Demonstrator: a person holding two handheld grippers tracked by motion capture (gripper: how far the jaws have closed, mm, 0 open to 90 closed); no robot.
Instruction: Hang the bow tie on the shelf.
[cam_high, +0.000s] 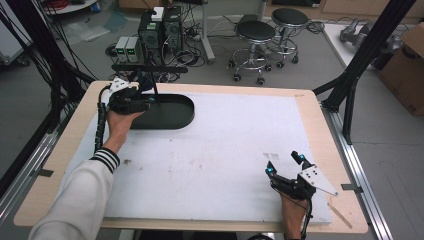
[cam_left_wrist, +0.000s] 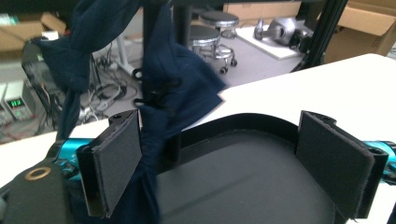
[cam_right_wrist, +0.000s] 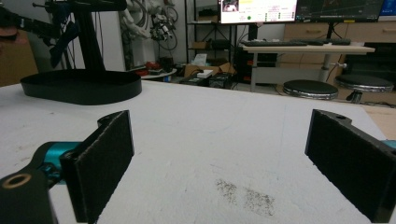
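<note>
Right gripper (cam_high: 284, 165) rests low at the lower right of the high view, jaws spread wide with nothing between them; in the right gripper view only bare white table (cam_right_wrist: 224, 140) and a grey smudge (cam_right_wrist: 245, 196) lie between the pads. Idle, well apart from the work.

Left gripper (cam_high: 145, 92) at upper left of the high view, held over the near end of the black oval tray (cam_high: 175, 112). In the left gripper view its jaws stand apart, released. The dark navy cloth (cam_left_wrist: 173, 79) hangs from the black stand (cam_high: 150, 68) that rises from the tray; a fold of it trails down just beside the left pad (cam_left_wrist: 116, 163), seemingly brushing it, not pinched.

Judgement: the step in hand is either draping the cloth on the stand's crossbar or reaching to take it; the open jaws suit both. The next move calls for centring the hanging fold between the pads before closing, without knocking the upright.

Far: stools (cam_high: 256, 32), power supplies (cam_high: 128, 47) on the floor at upper centre. One green display (cam_left_wrist: 16, 102) is lit, digits too blurred to read. Monitor (cam_right_wrist: 258, 10) text in the right gripper view is illegible. No brands readable.
</note>
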